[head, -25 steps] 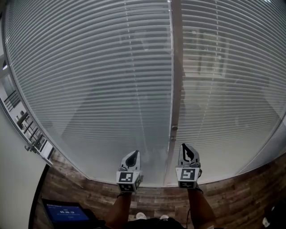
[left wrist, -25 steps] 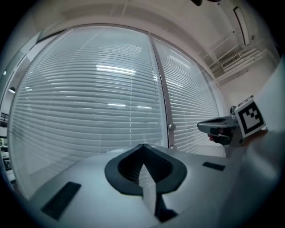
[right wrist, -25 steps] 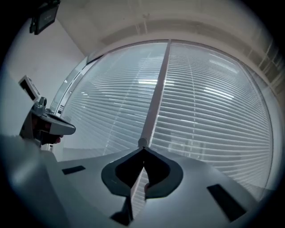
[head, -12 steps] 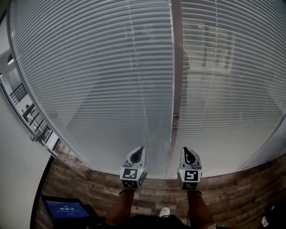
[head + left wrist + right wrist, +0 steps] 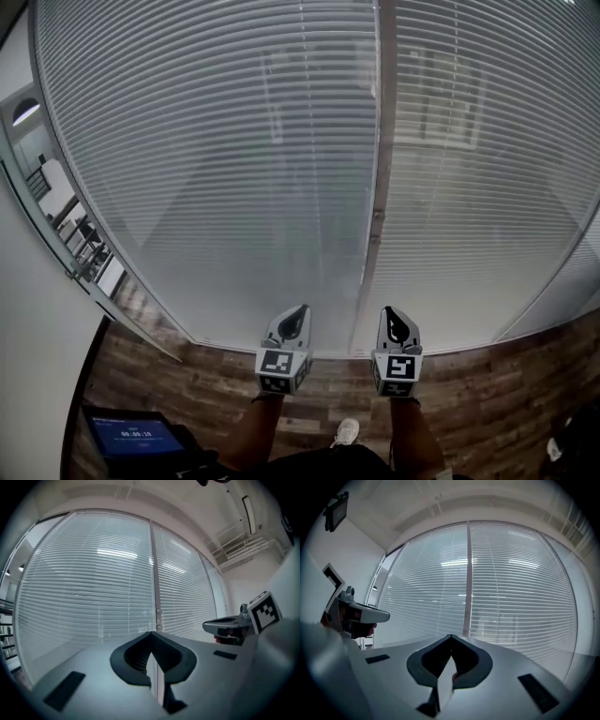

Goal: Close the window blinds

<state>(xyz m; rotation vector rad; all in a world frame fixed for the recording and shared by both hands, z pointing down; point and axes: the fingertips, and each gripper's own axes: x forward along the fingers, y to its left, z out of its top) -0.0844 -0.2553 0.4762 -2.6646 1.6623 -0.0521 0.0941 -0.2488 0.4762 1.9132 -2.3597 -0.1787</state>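
Two white slatted blinds hang full height over the window, split by a pale upright frame post; their slats lie nearly flat, with a room dimly showing through. My left gripper and right gripper are held side by side below the blinds' bottom edge, pointing at the window and touching nothing. Both have their jaws together with nothing between them. The left gripper view shows the post straight ahead and the right gripper at its right. The right gripper view shows the blinds and the left gripper.
A wood-plank floor runs below the window. A dark screen device sits at the lower left. A white wall closes the left side. The person's forearms and a shoe show at the bottom.
The view has shifted: the window post and blinds sit further right and lower, and both grippers have drawn slightly back from the blinds. Their jaws stay together.
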